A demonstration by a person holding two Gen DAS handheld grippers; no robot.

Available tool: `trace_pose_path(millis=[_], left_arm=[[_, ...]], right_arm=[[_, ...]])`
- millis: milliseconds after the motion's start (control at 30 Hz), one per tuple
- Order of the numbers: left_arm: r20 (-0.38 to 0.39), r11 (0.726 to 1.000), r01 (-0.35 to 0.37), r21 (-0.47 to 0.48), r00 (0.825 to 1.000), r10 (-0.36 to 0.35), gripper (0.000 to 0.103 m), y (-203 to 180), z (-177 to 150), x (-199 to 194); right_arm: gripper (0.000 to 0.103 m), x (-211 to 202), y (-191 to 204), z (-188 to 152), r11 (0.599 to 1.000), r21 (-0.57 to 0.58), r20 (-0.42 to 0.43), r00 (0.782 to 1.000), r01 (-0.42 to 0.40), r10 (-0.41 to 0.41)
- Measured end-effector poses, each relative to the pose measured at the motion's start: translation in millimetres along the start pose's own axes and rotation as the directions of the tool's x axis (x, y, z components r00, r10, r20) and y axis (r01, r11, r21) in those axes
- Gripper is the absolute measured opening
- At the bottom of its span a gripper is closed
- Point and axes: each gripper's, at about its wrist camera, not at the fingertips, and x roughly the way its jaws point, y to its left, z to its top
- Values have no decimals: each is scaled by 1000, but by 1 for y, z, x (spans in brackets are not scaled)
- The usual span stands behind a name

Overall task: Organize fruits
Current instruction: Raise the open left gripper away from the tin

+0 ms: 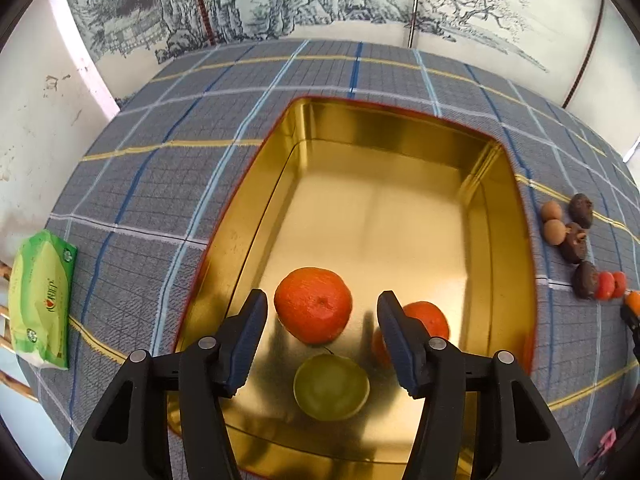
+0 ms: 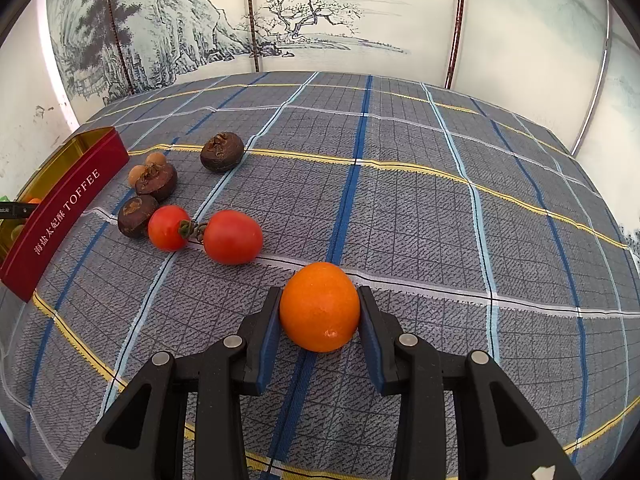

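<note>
My left gripper (image 1: 320,303) is open above a gold tin (image 1: 248,208). A large orange fruit (image 1: 314,304) lies in the tin between its fingers, with a gap on each side. A second orange fruit (image 1: 430,318) shows behind the right finger, and a green round fruit (image 1: 331,386) lies nearer to me. My right gripper (image 2: 320,300) is shut on a small orange fruit (image 2: 320,308) just over the checked cloth (image 2: 400,184). Both pads press its sides.
Two red tomatoes (image 2: 232,237), three dark brown round fruits (image 2: 222,151) and two small tan ones (image 2: 155,158) lie on the cloth beside the tin's red wall (image 2: 68,200). A green tissue pack (image 1: 40,300) sits at the table's left edge. A painted screen stands behind.
</note>
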Motion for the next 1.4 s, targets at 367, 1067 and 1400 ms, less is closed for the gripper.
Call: trace_pose_path(millis=[367, 1067, 1400], left_arm=[[132, 1000, -6, -10, 991, 8, 64, 0, -15, -53], [159, 998, -18, -66, 987, 28, 81, 14, -80, -74], [169, 997, -28, -77, 985, 41, 86, 17, -86, -77]], right_arm=[[34, 0, 0, 0, 1000, -1, 0, 1000, 2, -2], [33, 1, 0, 3, 1000, -3, -25, 999, 21, -21], [33, 0, 0, 3, 1000, 6, -32, 999, 28, -28]])
